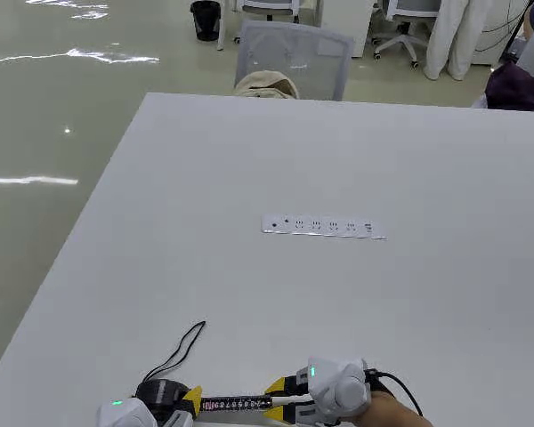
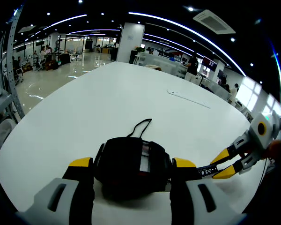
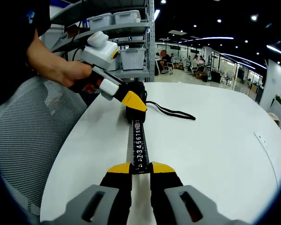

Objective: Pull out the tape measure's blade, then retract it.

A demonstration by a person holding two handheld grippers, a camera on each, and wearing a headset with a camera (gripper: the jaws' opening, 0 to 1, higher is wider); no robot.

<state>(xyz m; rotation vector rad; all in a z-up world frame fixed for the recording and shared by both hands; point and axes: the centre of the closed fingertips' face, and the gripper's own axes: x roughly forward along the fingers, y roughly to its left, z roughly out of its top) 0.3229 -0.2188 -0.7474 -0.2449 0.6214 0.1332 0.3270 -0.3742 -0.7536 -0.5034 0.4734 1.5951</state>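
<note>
A black tape measure case point(image 2: 131, 166) with a wrist strap point(image 1: 180, 349) rests at the table's near edge. My left gripper point(image 2: 132, 163) is shut on the case, one yellow pad on each side. A short length of dark blade with white numbers point(image 3: 137, 145) runs out of the case point(image 3: 135, 107) toward my right gripper point(image 3: 141, 168), which is shut on the blade's end. In the head view the blade point(image 1: 236, 405) spans between the left gripper point(image 1: 165, 402) and the right gripper point(image 1: 276, 400).
A white power strip point(image 1: 323, 227) lies flat mid-table. The white table point(image 1: 338, 160) stretches wide beyond it. A mesh chair point(image 1: 293, 59) stands at the far edge, and another mesh chair point(image 3: 33, 136) sits close beside the near edge.
</note>
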